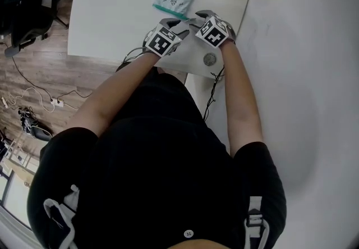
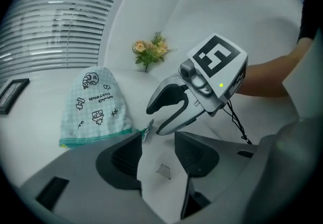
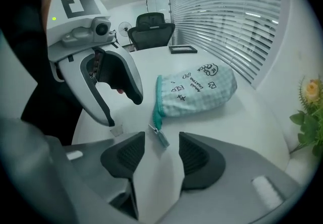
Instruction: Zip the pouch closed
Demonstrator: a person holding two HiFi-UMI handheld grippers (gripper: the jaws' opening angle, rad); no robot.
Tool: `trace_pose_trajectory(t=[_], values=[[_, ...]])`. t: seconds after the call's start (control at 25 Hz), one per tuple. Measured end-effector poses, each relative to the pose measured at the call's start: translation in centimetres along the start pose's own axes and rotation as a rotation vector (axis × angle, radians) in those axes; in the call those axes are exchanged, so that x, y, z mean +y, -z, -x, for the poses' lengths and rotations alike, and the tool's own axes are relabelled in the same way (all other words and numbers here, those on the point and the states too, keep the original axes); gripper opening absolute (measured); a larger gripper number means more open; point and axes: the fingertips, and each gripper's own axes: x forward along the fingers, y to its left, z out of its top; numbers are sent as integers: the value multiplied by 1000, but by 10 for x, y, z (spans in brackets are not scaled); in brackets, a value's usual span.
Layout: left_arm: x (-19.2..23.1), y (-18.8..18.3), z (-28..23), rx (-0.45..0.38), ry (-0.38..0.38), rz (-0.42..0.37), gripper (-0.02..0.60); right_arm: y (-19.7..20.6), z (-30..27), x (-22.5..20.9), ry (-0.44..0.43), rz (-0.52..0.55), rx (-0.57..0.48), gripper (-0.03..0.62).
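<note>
Right gripper (image 3: 161,155): 2 jaws apart, flanking the small metal zip pull (image 3: 160,136), not pressing it. Left gripper (image 2: 159,155) also apart, empty. The mint checked fabric pouch (image 3: 194,92) lies just beyond on the white table (image 1: 123,12), with its zip edge crosswise.

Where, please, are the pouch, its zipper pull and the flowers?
pouch (image 3: 197,89), right gripper view, checked fabric body.
zipper pull (image 3: 162,138), right gripper view, metal tab.
flowers (image 2: 149,51), left gripper view, the blooms.
</note>
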Motion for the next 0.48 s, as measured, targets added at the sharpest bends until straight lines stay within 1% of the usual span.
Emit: trace_pose_trajectory(t=[0.28, 0.48], values=[[6, 13, -23, 70, -18, 19, 198, 7, -9, 0, -18, 64, 48, 161], [8, 18, -30, 102, -23, 46, 190, 7, -12, 2, -25, 61, 48, 131]])
